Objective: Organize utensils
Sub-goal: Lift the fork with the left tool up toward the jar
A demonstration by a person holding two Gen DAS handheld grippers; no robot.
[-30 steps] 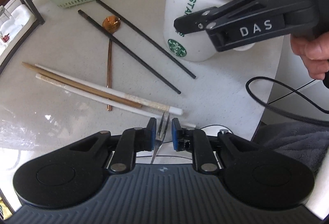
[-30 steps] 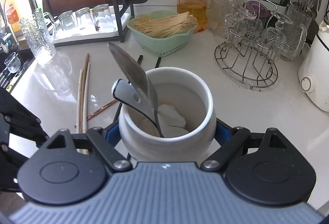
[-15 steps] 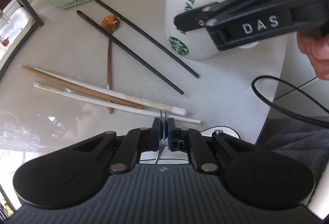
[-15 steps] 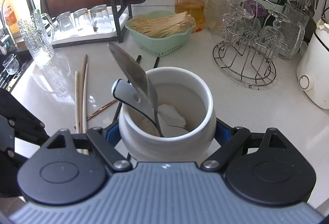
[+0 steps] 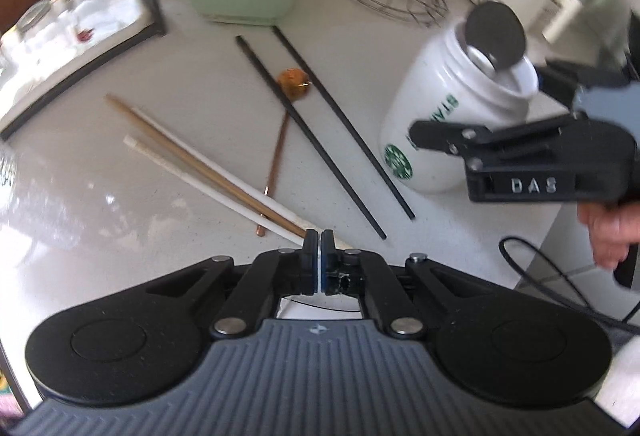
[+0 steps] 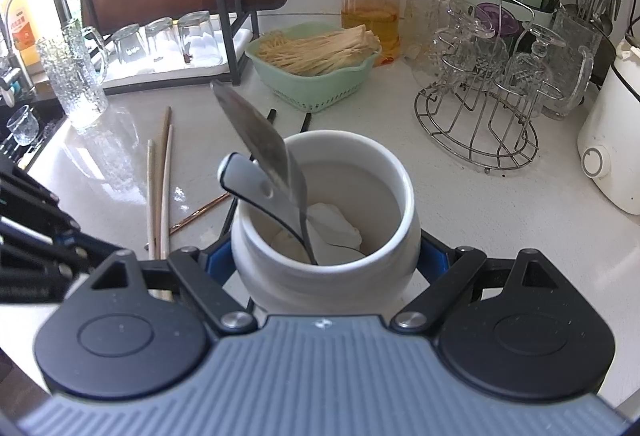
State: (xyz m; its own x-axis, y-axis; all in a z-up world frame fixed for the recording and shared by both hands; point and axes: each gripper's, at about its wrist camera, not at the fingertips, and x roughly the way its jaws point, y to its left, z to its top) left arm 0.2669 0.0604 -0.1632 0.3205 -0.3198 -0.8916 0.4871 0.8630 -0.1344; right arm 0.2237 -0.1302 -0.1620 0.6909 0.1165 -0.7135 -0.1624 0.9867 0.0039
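My left gripper is shut on a fork, which shows only as a thin silver edge between the blue pads. It hangs above the near ends of two white chopsticks and a wooden chopstick. Beyond lie a copper spoon and two black chopsticks. My right gripper is shut on a white Starbucks mug, which shows to the right in the left wrist view. A steel spoon, a steel handle and a white ceramic spoon stand in the mug.
A green basket of pale sticks and a red-lidded jar sit at the back. A wire rack of glasses and a white cooker stand right. A dish rack with glasses is left. A black cable hangs past the counter edge.
My left jaws have closed fully on the fork, whose tines no longer show above the pads. The left gripper has lifted and rolled. The right gripper and mug have not moved.
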